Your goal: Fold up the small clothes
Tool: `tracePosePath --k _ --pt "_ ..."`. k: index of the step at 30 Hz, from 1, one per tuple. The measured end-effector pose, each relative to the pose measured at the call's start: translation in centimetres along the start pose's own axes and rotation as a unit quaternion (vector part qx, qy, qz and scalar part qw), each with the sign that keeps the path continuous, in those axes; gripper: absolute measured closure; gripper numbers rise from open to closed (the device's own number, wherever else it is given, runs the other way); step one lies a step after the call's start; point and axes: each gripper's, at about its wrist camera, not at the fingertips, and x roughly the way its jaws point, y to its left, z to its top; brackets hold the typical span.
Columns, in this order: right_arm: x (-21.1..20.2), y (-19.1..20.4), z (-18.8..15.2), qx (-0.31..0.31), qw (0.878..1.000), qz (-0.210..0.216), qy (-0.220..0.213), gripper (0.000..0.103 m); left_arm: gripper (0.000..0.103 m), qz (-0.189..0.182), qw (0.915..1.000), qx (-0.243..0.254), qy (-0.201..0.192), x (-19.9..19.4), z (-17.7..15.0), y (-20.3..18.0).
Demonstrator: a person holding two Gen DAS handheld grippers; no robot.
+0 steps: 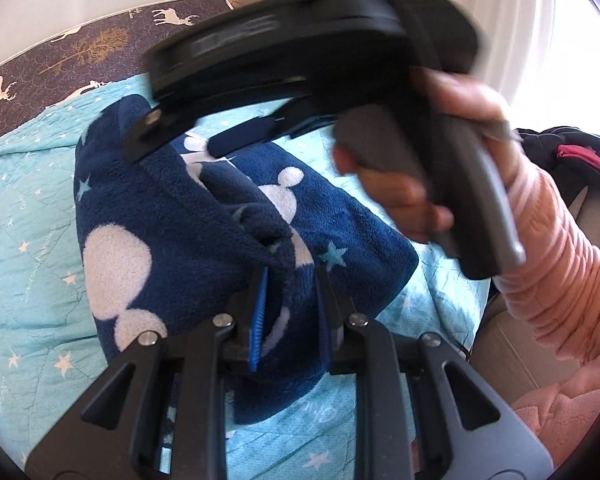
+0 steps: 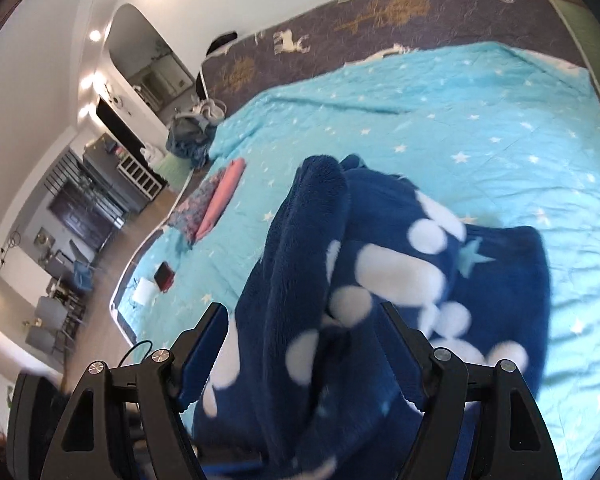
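Jaws of your left gripper pinch the navy fleece garment; your right gripper stands spread around its bunched folds.

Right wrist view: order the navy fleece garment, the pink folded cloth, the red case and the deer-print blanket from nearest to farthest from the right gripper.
1. Navy fleece garment: between the right gripper fingers.
2. Red case: left, on the turquoise quilt.
3. Pink folded cloth: farther up the left edge.
4. Deer-print blanket: far end of the bed.

No text can be read here. On the turquoise quilt, near the navy garment, some faint printed letters appear, too blurred to read.
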Motion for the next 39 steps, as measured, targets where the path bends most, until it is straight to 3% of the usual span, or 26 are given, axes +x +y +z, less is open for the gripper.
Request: tracePosePath --k 3,4,5,6,11,14,15,16,18,20,22,24,31,39 --pt "2.5 -0.3 1.0 0.01 1.0 -0.009 0.015 0.03 0.079 0.002 1.0 0.0 0.002 0.0 0.0 -0.2" --pt "2.8 -0.5 1.0 0.011 1.0 -0.011 0.016 0.072 0.079 0.004 1.0 0.001 0.001 0.0 0.1 -0.3" --pt "3.2 -0.6 1.1 0.009 1.0 -0.007 0.02 0.093 0.079 0.004 1.0 0.002 0.002 -0.1 0.1 -0.4" --pt "3.1 -0.7 1.2 0.019 1.0 -0.001 0.025 0.091 0.079 0.003 1.0 0.004 0.001 -0.1 0.2 -0.5" --pt "-1.4 -1.1 -0.5 0.018 0.999 -0.026 -0.04 0.092 0.079 -0.032 0.9991 0.025 0.007 0.2 0.1 -1.7" --pt "-1.7 -4.7 -2.3 0.073 0.997 -0.029 -0.025 0.088 0.08 -0.051 0.9977 0.038 0.025 1.5 -0.3 -2.7" --pt "-1.4 -6.5 -3.2 0.107 0.994 -0.017 -0.015 0.082 0.08 -0.052 0.9973 0.042 0.031 2.0 -0.5 -3.0" --pt "-1.4 -7.9 -3.8 0.135 0.991 -0.005 -0.016 0.069 0.08 -0.052 0.9971 0.045 0.033 2.2 -0.6 -3.2" --pt "-1.9 -9.5 -4.8 0.167 0.985 0.023 -0.028 0.059 0.08 -0.057 0.9967 0.048 0.034 2.2 -0.5 -3.3" --pt "-2.7 -9.8 -5.5 0.168 0.985 0.033 -0.033 0.044 0.08 -0.055 0.9969 0.047 0.032 2.1 -0.5 -3.2" --pt "-3.4 -9.7 -5.8 0.162 0.986 0.022 -0.037 0.02 0.08 -0.051 0.9975 0.041 0.027 1.8 -0.5 -2.9" --pt "-3.6 -9.9 -6.2 0.164 0.986 0.014 -0.029 0.019 0.08 -0.052 0.9979 0.031 0.023 1.6 -0.5 -2.6" --pt "-0.9 -10.3 -5.5 0.182 0.979 0.085 0.019 0.018 0.08 -0.047 0.9981 0.032 0.023 1.6 -0.9 -2.9" --pt "3.2 -10.8 -2.1 0.191 0.977 0.09 0.028 0.016 0.08 -0.042 0.9987 0.024 0.018 1.5 -1.0 -2.9"
